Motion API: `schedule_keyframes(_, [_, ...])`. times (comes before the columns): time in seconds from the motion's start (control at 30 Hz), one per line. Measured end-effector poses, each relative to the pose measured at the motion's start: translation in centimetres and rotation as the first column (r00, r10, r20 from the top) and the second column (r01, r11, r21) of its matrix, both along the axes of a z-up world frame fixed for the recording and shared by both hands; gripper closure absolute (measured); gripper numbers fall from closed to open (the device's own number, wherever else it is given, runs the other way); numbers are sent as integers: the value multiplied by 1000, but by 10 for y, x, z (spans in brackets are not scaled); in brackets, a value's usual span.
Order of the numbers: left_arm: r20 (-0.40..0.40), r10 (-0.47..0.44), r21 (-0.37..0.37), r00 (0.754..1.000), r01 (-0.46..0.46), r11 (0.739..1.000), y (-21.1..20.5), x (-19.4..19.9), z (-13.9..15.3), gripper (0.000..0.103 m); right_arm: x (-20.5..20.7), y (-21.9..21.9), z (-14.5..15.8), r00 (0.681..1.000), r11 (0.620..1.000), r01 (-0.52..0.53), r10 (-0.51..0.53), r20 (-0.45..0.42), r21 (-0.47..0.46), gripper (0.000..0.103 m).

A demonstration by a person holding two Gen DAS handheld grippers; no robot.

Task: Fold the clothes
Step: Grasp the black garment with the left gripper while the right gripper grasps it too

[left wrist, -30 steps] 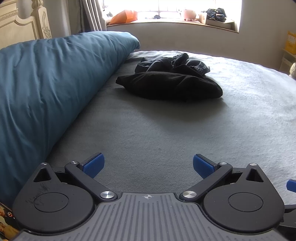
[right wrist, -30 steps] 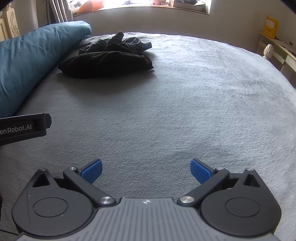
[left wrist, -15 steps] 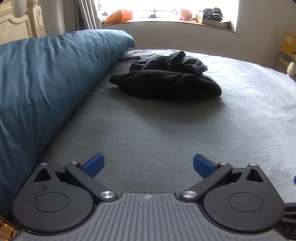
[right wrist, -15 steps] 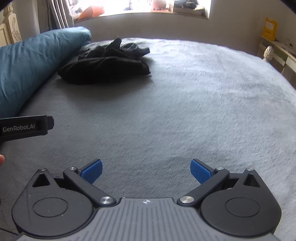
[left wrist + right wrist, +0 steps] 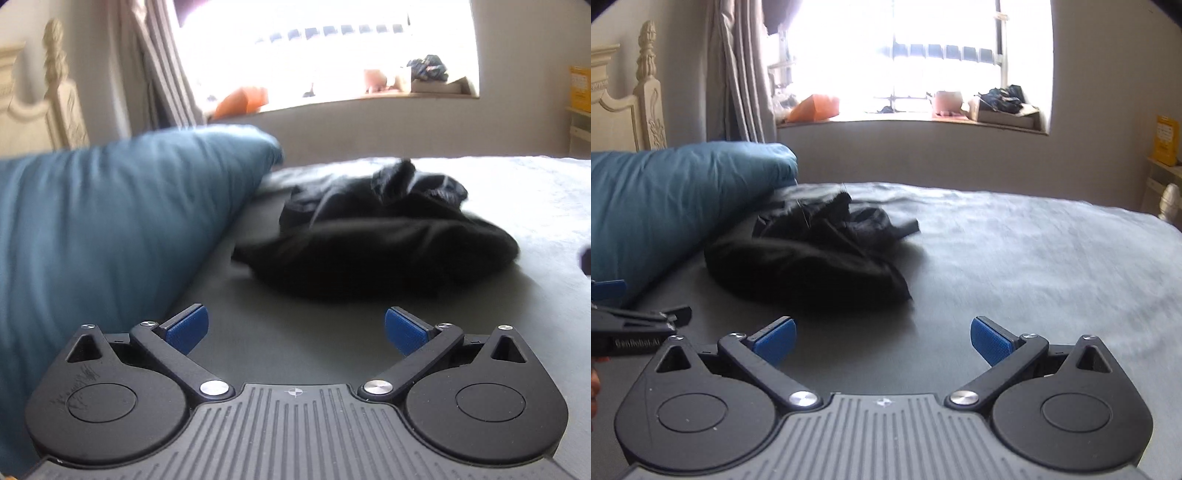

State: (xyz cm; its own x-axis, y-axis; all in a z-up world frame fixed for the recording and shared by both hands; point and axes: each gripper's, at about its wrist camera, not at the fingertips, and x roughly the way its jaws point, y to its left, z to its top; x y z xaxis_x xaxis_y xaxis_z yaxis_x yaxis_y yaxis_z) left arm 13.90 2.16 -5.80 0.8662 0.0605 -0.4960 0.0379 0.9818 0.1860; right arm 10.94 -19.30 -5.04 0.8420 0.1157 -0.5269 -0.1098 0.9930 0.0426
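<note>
Two hand-held grippers point across a grey bed (image 5: 303, 354) toward one heap of black clothes (image 5: 376, 251).

In the left wrist view, a teal pillow (image 5: 110, 229) fills the left of the frame, its far corner reaching toward the centre. A cream carved headboard (image 5: 55, 110) stands at upper left, with grey curtains (image 5: 159, 74) just right of it. The left hand-held gripper (image 5: 295, 328) sits at the bottom of the frame, its blue pads (image 5: 186, 328) spread wide with nothing between them, only bedsheet showing in the gap. The black clothes lie crumpled at centre and centre right, just beyond the pads, their left edge close beside the pillow. A bright window (image 5: 325, 48) spans the top, with small items blurred on its sill.

In the right wrist view, the pillow again lies at left, and the side of the left hand-held gripper shows at the lower left edge. The clothes (image 5: 812, 258) sit at centre left, beside the pillow's end. The right hand-held gripper (image 5: 882, 341) is at the bottom, its jaws wide apart and empty above bare sheet. A yellow box (image 5: 1165, 140) stands at far right.
</note>
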Motion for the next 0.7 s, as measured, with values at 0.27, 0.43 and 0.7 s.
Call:
schedule_keyframes(0.27, [27,-312,243,950,297,923,-32,42,-18,30,100,43,-26,984,981,-174,169,-60,-86,15])
schedule_keyframes(0.43, [-73,-415,344,907,413,843,-47,64,-43,30,137,62,-52,968,964,-221,199,-151,-146,16])
schedule_keyframes(0.7, [-116,-441,412,890,447,794,-64,60,-55,71,143,54,-70,956,983,-165,141,-257,-74,68])
